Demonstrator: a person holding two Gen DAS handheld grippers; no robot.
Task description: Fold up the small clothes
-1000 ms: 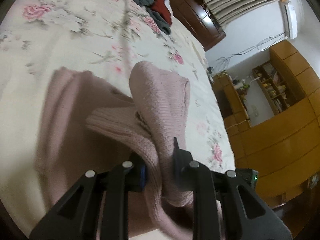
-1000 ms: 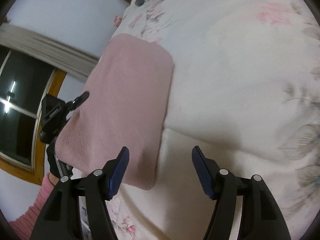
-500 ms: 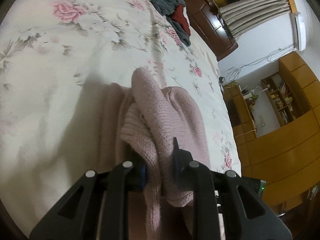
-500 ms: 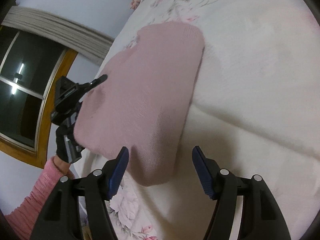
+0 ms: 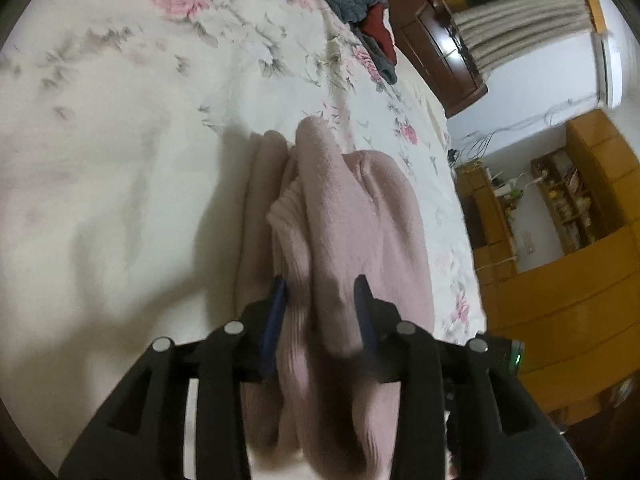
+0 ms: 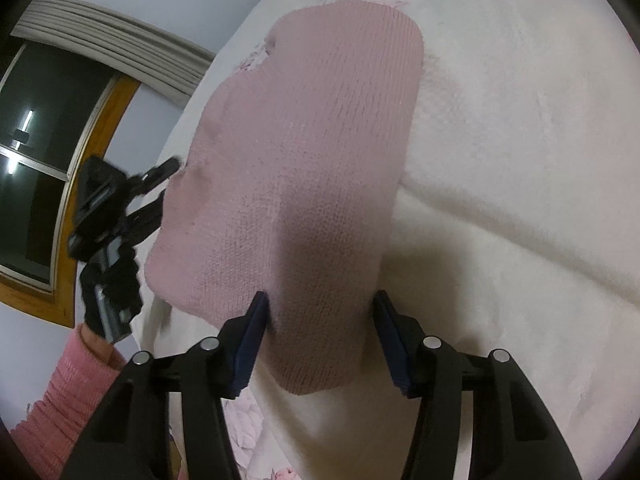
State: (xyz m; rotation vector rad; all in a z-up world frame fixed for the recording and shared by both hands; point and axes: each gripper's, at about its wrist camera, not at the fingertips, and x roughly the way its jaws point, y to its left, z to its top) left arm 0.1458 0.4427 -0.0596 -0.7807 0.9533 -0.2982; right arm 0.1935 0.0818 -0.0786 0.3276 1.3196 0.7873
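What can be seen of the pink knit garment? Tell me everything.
The pink knit garment is a dusty-pink, fine-ribbed sweater-like piece, folded into a long rounded slab on the floral bedspread. In the left wrist view its layers bunch into upright folds. The left gripper has knit between its partly parted fingers. The right gripper is open, straddling the near end. Nothing else touches it.

Left black two-finger gripper with blue pads [image 5: 320, 304]: jaws parted slightly. Right black two-finger gripper, blue pads [image 6: 320, 336]: jaws wide apart. Pink ribbed sleeve [image 6: 60, 392] at left wrist.
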